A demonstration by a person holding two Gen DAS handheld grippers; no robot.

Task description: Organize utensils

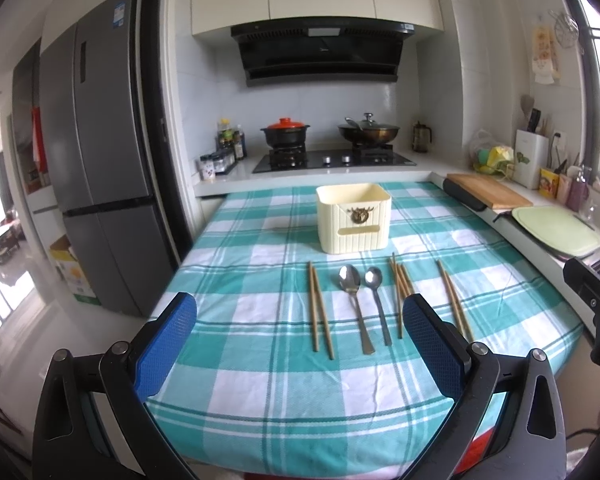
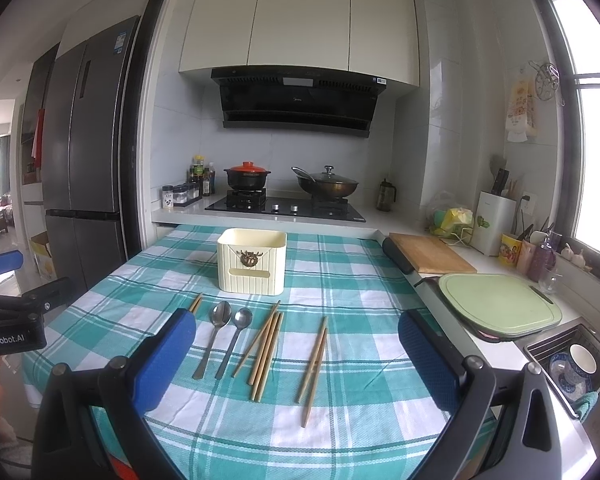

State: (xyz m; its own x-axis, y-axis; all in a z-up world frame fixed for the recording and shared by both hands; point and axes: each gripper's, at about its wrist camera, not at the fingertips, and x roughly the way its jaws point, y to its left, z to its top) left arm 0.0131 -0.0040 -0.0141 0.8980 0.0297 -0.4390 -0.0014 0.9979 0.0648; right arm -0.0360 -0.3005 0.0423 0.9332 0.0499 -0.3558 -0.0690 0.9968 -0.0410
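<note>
A cream utensil box (image 1: 354, 222) (image 2: 252, 262) stands upright on the green checked tablecloth (image 1: 268, 392) (image 2: 352, 420). In front of it lie a left pair of wooden chopsticks (image 1: 320, 312) (image 2: 196, 303), two metal spoons (image 1: 350, 280) (image 2: 220, 316), a middle bunch of chopsticks (image 1: 400, 284) (image 2: 266, 352) and a right pair (image 1: 454, 300) (image 2: 315, 368). My left gripper (image 1: 300, 344) is open and empty, above the table's near edge. My right gripper (image 2: 296, 364) is open and empty, over the near right part of the table.
A counter runs along the right with a wooden board (image 2: 432, 254), a green cutting board (image 2: 500, 306) and a sink with dishes (image 2: 572, 364). A stove with two pots (image 1: 328, 156) stands behind the table. A grey fridge (image 1: 96, 152) is at the left.
</note>
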